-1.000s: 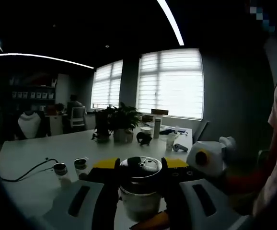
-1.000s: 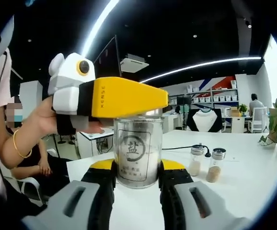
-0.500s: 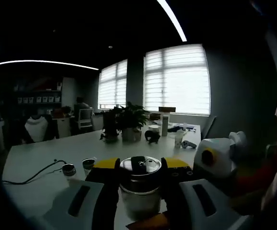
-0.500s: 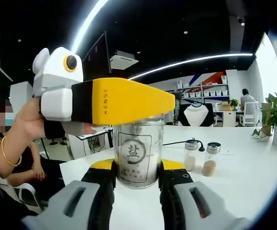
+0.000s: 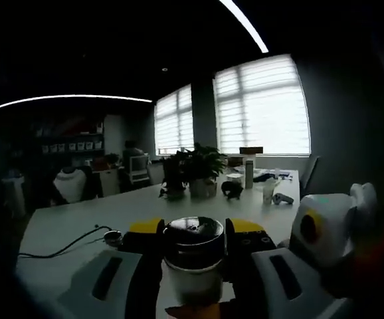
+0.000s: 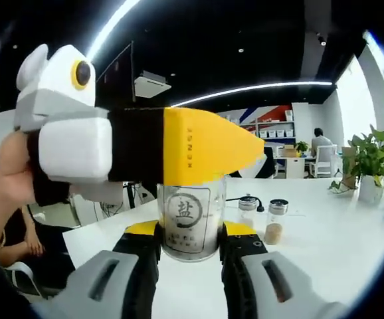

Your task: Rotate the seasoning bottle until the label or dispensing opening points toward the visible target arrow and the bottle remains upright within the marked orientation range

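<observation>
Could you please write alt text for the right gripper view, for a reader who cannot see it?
A clear seasoning jar with a round salt-character label stands upright on a white table, clamped between the right gripper's yellow-tipped jaws. The left gripper reaches in over the jar's top, and two small shakers stand behind.

Left gripper view: very dark. Seasoning bottle [image 5: 193,262] lower body hidden between the fingers [image 5: 115,279]; label not readable. Small shaker [image 5: 113,236] on the table [image 5: 66,222] mostly hidden behind left finger. Far-end clutter [image 5: 258,189] too small to identify. Right gripper view: left gripper [image 6: 208,147] covers the bottle's lid; small text under the label's big character [image 6: 183,211] unreadable. Hand [image 6: 9,176] cut by the edge. Two shakers [image 6: 262,219] beyond: contents unclear.
</observation>
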### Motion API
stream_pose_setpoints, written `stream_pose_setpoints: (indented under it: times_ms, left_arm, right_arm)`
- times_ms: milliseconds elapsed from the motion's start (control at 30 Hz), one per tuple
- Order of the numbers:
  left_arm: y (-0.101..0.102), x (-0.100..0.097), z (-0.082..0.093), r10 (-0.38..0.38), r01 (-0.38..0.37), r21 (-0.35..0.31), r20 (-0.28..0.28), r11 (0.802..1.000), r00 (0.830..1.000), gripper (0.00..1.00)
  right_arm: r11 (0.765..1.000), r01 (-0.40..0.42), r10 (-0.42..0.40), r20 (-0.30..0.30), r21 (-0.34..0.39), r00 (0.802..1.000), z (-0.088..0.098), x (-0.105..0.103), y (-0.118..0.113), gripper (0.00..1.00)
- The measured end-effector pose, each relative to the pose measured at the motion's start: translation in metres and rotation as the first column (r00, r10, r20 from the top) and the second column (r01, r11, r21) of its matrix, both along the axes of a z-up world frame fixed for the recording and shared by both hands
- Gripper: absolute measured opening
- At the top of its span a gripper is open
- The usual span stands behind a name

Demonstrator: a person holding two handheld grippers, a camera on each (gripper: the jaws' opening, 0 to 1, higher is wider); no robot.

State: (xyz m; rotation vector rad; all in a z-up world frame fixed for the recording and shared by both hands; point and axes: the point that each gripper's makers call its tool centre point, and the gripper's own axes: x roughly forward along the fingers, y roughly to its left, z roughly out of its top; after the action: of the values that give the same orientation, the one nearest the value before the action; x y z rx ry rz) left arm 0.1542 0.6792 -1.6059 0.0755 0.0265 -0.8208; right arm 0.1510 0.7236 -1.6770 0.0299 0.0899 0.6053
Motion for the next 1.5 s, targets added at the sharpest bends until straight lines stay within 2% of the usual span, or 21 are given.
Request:
stream_pose_setpoints:
  times_ms: [133, 167, 233, 367, 500, 633, 1033, 1333, 1500]
  left_arm:
    - [0.003, 0.004, -0.003, 0.045, -0.045, 0.014, -0.001, 0.999, 0.999, 0.44]
    - [0.005, 0.004, -0.004, 0.054, -0.054, 0.006, -0.010, 0.999, 0.999, 0.44]
    - [0.007, 0.005, 0.000, 0.084, -0.084, -0.052, -0.017, 0.995, 0.996, 0.43]
    - [0.010, 0.007, -0.004, 0.156, -0.159, -0.084, -0.047, 0.984, 0.987, 0.41]
    - [0.011, 0.007, -0.003, 0.221, -0.221, -0.087, -0.006, 0.971, 0.975, 0.40]
    - [0.012, 0.010, -0.004, 0.234, -0.234, -0.064, 0.002, 0.970, 0.972, 0.40]
    - [0.014, 0.013, -0.011, 0.290, -0.289, -0.049, 0.008, 0.956, 0.957, 0.40]
    - [0.017, 0.014, -0.014, 0.311, -0.309, -0.057, 0.017, 0.949, 0.950, 0.40]
    - [0.022, 0.014, -0.009, 0.354, -0.350, -0.087, 0.032, 0.933, 0.935, 0.40]
  right_arm:
    - [1.000, 0.002, -0.002, -0.005, -0.013, 1.000, -0.001, 0.001, 0.002, 0.32]
    - [1.000, -0.002, 0.002, -0.012, -0.013, 1.000, -0.002, 0.001, 0.003, 0.32]
    - [1.000, 0.009, -0.009, -0.002, -0.011, 1.000, -0.002, 0.000, 0.003, 0.32]
    - [0.999, 0.048, -0.048, 0.008, 0.021, 0.999, 0.001, 0.001, 0.002, 0.32]
    - [0.997, 0.078, -0.079, 0.029, 0.027, 0.996, 0.006, 0.003, 0.002, 0.32]
    - [0.996, 0.085, -0.085, 0.031, 0.016, 0.996, 0.006, 0.003, 0.001, 0.32]
    - [0.994, 0.107, -0.107, 0.029, -0.004, 0.994, 0.001, 0.005, 0.000, 0.32]
    - [0.995, 0.103, -0.103, 0.017, -0.006, 0.995, -0.003, 0.004, 0.002, 0.32]
    - [0.994, 0.107, -0.107, 0.025, 0.004, 0.994, 0.000, 0.003, 0.004, 0.32]
